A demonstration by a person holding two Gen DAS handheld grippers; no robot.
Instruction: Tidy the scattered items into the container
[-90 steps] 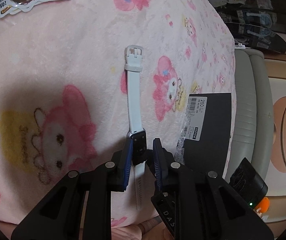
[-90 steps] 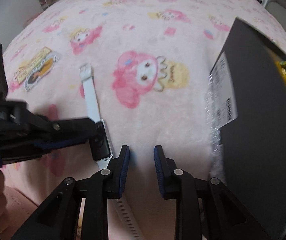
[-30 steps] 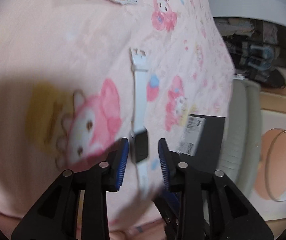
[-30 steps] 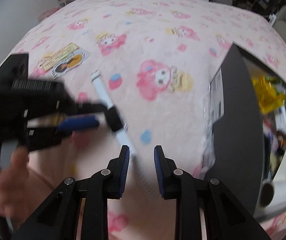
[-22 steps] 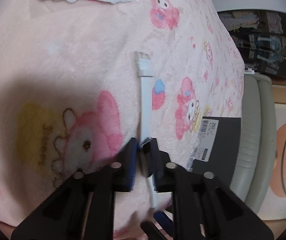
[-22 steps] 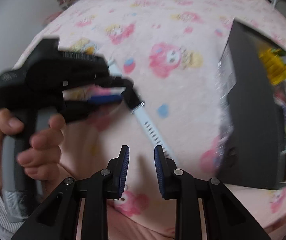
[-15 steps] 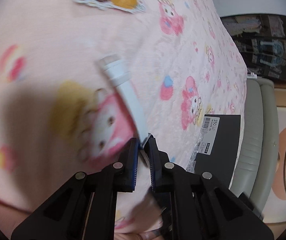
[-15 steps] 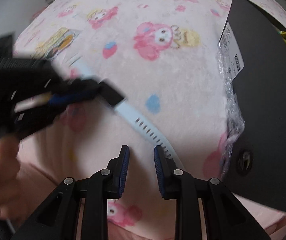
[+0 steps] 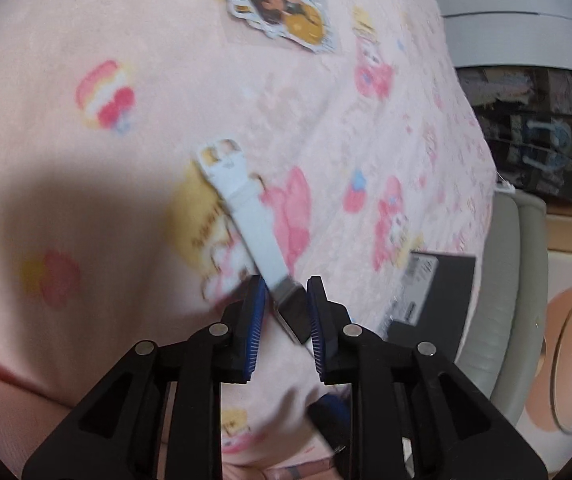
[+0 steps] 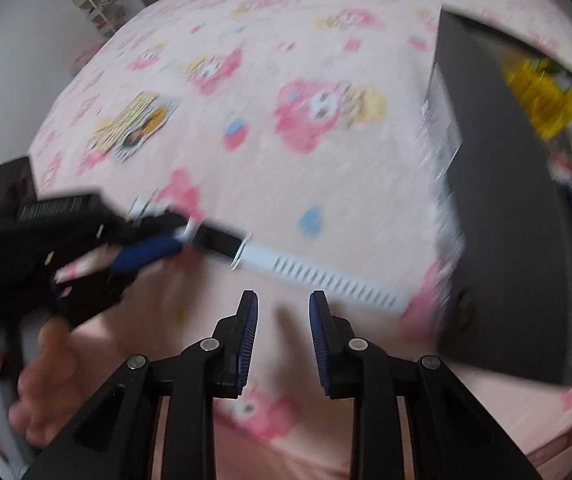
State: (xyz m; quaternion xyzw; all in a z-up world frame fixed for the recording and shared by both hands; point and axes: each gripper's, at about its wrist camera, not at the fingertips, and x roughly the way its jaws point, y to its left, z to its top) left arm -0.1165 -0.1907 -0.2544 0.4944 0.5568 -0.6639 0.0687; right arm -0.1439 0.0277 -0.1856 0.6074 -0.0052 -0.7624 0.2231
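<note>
Lying across the pink cartoon-print blanket [image 10: 326,184], the white-strapped smartwatch [image 9: 255,236] is the thing everything else gathers around. Its dark rectangular face [image 9: 296,308] sits between the blue-padded fingers of the left gripper [image 9: 282,312], with the buckle end of the strap [image 9: 221,158] stretching away from the gripper up the blanket. The jaws of that gripper have just been opening a little: they stand narrowly apart, the watch face is turned slantwise in the gap, and blur hides whether the pads press on it or merely flank it.

In the right wrist view the same watch [image 10: 286,260] shows from the other side, its perforated strap end [image 10: 346,284] reaching toward the black container [image 10: 506,220], which stands just beyond that tip. The container's open top shows yellow and other coloured items [image 10: 542,92] already inside. A white label [image 10: 440,132] is stuck on its near wall. The left gripper [image 10: 153,248] comes in on the side of the watch away from the container, with a person's hand [image 10: 37,380] around its handle.

The right gripper [image 10: 282,304] hangs just on the near side of the perforated strap, its jaws a small way apart with nothing but blanket between them. A die-cut sticker of a cartoon figure [image 9: 277,12] lies well beyond the buckle end of the watch.
</note>
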